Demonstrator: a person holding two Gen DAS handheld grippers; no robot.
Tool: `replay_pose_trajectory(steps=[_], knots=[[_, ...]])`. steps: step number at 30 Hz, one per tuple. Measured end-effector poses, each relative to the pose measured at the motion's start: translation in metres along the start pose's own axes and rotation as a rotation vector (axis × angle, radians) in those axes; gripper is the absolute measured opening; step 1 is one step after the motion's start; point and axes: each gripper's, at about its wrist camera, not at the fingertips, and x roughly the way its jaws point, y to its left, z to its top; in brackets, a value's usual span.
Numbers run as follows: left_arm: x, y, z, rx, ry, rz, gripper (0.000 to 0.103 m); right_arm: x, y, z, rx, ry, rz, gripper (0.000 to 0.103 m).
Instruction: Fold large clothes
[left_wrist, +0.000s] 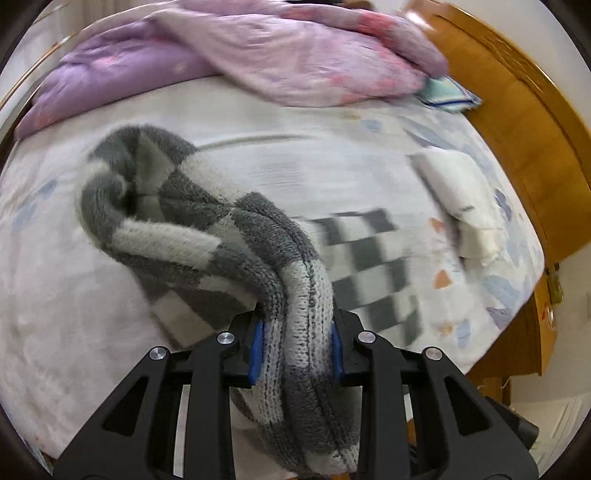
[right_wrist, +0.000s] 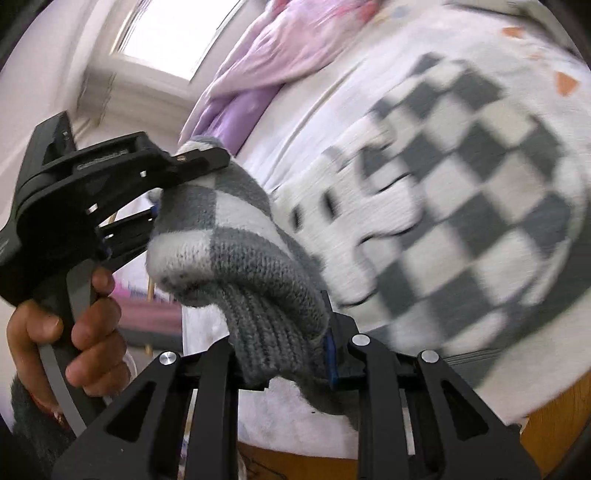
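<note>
Item: checkered grey-and-white knit garment, thick and fuzzy, partly lifted off a bed sheet with pale printed shapes; the rest of it lies spread and blurred on the sheet. Left gripper: jaws narrow, blue pads pressed on a thick rolled bunch of knit that spills past the fingers toward the camera. Right gripper: jaws likewise narrow, clamped on a grey ribbed edge of the same garment; in its view the left gripper shows from the side with a hand on its handle, the two grips close together with a taut hump of cloth between them. Surroundings: purple quilt heaped at the far side, folded white item near the wooden bed frame. Risks, judged: each grip holds a bunch, not a clean corner, so several layers may be caught and the fold may come out twisted or lopsided; the heavy hanging cloth may drag out of the pads if pulled quickly; the trailing part may sweep the folded white item or snag on the quilt; grips this near each other leave the width unspread, so creases may set.
</note>
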Motion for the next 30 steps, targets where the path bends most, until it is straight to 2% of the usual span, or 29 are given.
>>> replay_pose_trajectory(steps=[5, 10, 14, 16, 18, 19, 22, 24, 26, 28, 29, 30], knots=[[0.032, -0.08, 0.005, 0.106, 0.017, -0.033, 0.027, -0.039, -0.049, 0.017, 0.14, -0.075, -0.022, 0.019], [0.086, -0.149, -0.002, 0.19, 0.082, -0.047, 0.028, -0.064, -0.096, 0.024, 0.275, -0.105, -0.052, 0.018], [0.128, -0.178, -0.009, 0.232, 0.157, -0.036, 0.036, -0.067, -0.143, 0.019, 0.446, -0.093, -0.052, 0.018], [0.138, -0.184, -0.012, 0.203, 0.176, -0.081, 0.04, -0.066, -0.16, 0.015, 0.533, -0.089, -0.032, 0.018], [0.132, -0.186, -0.01, 0.15, 0.15, -0.137, 0.059, -0.068, -0.172, 0.012, 0.585, -0.081, -0.029, 0.018], [0.123, -0.186, -0.009, 0.143, 0.122, -0.152, 0.076, -0.068, -0.176, 0.011, 0.591, -0.07, -0.033, 0.018], [0.096, -0.18, -0.005, 0.146, 0.056, -0.151, 0.078, -0.071, -0.185, 0.007, 0.631, -0.042, -0.032, 0.018], [0.072, -0.156, -0.003, 0.118, 0.013, -0.118, 0.078, -0.065, -0.188, 0.013, 0.639, -0.013, -0.034, 0.019], [0.054, -0.123, -0.004, 0.078, -0.02, -0.022, 0.078, -0.064, -0.19, 0.018, 0.631, 0.015, -0.039, 0.02], [0.041, -0.088, -0.006, 0.035, -0.049, 0.084, 0.078, -0.073, -0.179, 0.027, 0.546, 0.047, -0.114, 0.029], [0.041, -0.065, -0.009, 0.013, -0.044, 0.153, 0.078, -0.076, -0.175, 0.03, 0.531, 0.053, -0.14, 0.03], [0.044, -0.05, -0.011, -0.006, -0.031, 0.191, 0.078, -0.085, -0.17, 0.034, 0.506, 0.06, -0.174, 0.033]])
